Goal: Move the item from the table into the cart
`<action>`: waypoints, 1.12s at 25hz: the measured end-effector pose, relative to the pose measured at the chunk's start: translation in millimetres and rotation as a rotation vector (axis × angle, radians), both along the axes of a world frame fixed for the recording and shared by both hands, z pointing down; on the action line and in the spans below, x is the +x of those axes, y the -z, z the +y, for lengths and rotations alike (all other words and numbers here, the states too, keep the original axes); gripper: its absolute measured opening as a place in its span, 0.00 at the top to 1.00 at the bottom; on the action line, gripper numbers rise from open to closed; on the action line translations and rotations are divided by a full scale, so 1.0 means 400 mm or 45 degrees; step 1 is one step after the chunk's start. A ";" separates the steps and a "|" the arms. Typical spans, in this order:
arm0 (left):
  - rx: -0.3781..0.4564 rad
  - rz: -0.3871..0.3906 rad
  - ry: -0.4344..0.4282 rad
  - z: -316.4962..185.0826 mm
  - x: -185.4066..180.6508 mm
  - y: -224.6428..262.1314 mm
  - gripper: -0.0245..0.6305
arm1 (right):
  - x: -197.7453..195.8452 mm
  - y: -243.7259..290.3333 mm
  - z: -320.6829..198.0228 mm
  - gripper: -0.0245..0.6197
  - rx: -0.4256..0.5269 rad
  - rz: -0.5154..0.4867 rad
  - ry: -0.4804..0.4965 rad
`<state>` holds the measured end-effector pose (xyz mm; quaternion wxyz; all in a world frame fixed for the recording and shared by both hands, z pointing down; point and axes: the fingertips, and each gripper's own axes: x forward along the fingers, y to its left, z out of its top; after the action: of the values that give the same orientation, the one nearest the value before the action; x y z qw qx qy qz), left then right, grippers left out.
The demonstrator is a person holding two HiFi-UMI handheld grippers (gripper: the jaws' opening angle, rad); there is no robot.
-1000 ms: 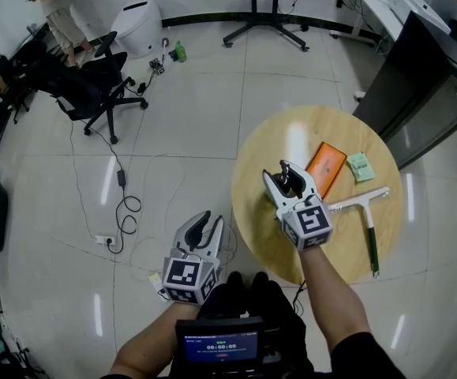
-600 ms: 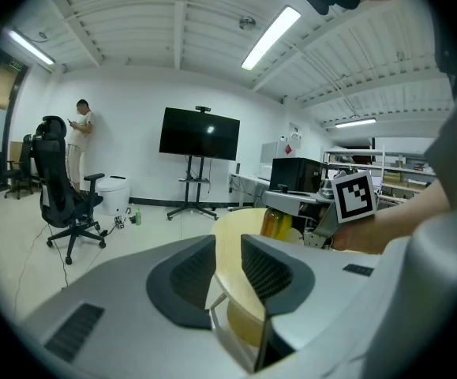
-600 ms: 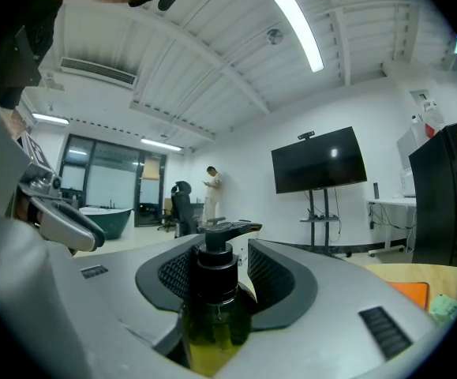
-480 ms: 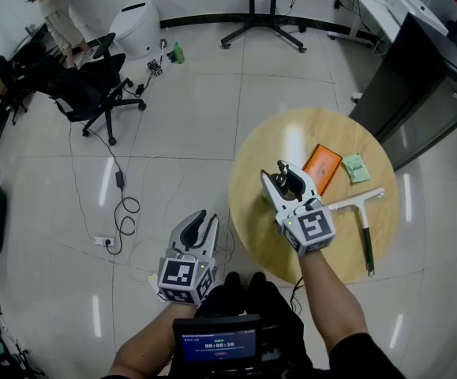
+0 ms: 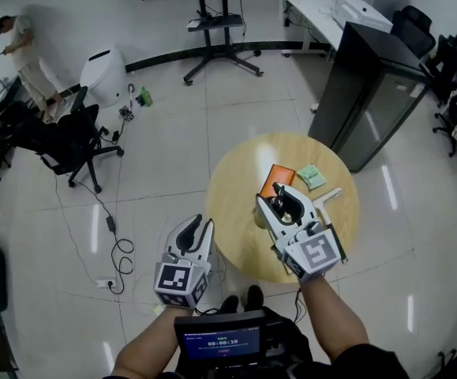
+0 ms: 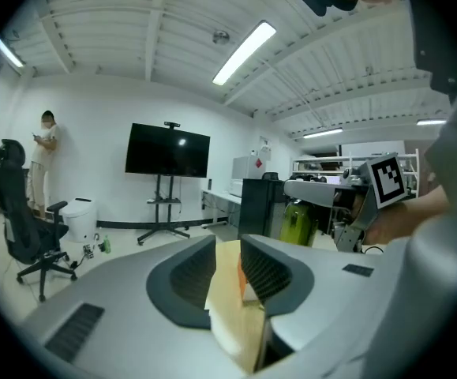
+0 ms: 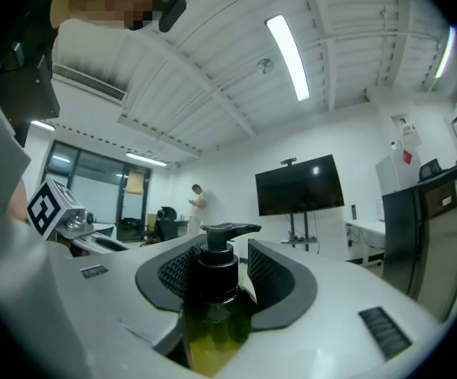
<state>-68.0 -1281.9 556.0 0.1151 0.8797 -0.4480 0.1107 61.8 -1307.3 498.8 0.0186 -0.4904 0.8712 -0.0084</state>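
My right gripper (image 5: 283,196) is shut on a pump bottle (image 5: 285,206) of yellow-green liquid with a black pump head, held upright above the round wooden table (image 5: 240,239). In the right gripper view the bottle (image 7: 215,310) stands between the ribbed pads (image 7: 269,268). My left gripper (image 5: 196,226) hangs over the floor to the left of the table. Its jaws have just been closing a little, and they grip a thin cream-and-orange flat item (image 6: 230,294). An orange pack (image 5: 277,178), a green sponge (image 5: 310,175) and a squeegee (image 5: 331,194) lie on the table.
A tall dark cabinet (image 5: 370,109) stands behind the table on the right. A black office chair (image 5: 62,144), floor cables (image 5: 117,243) and a TV stand (image 5: 220,46) are to the left and back. A person (image 5: 19,50) stands at the far left.
Both grippers have risen toward the camera, the right one still holding the bottle. The table and floor now look smaller and farther below, and more of the room shows.
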 end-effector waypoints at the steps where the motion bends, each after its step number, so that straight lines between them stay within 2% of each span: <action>1: 0.018 0.020 -0.043 0.011 0.027 0.032 0.80 | 0.028 0.038 0.030 0.73 0.013 0.006 -0.041; 5: 0.070 0.089 -0.221 0.072 0.146 0.164 0.84 | 0.138 0.180 0.173 0.73 0.049 0.067 -0.221; 8: 0.057 0.135 -0.392 0.140 0.226 0.232 0.83 | 0.212 0.261 0.286 0.73 0.063 0.057 -0.366; 10: 0.045 0.162 -0.548 0.214 0.283 0.248 0.84 | 0.267 0.280 0.381 0.73 0.075 0.064 -0.490; 13: 0.102 0.171 -0.820 0.369 0.387 0.262 0.84 | 0.350 0.293 0.573 0.73 0.084 0.088 -0.694; 15: 0.098 0.183 -0.950 0.488 0.470 0.273 0.84 | 0.420 0.307 0.724 0.73 0.079 0.076 -0.826; 19: 0.013 0.231 -1.204 0.771 0.651 0.290 0.84 | 0.576 0.326 1.058 0.73 0.067 0.042 -1.119; 22: 0.075 0.239 -1.397 1.030 0.795 0.312 0.84 | 0.679 0.341 1.346 0.74 0.079 0.041 -1.289; 28: 0.049 0.279 -1.746 1.681 1.079 0.363 0.84 | 0.848 0.407 2.038 0.74 0.101 0.086 -1.616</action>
<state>363.6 -609.6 410.6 0.0482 0.9721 0.2213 0.0611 400.9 -492.0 336.1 0.0105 -0.9102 0.4108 0.0519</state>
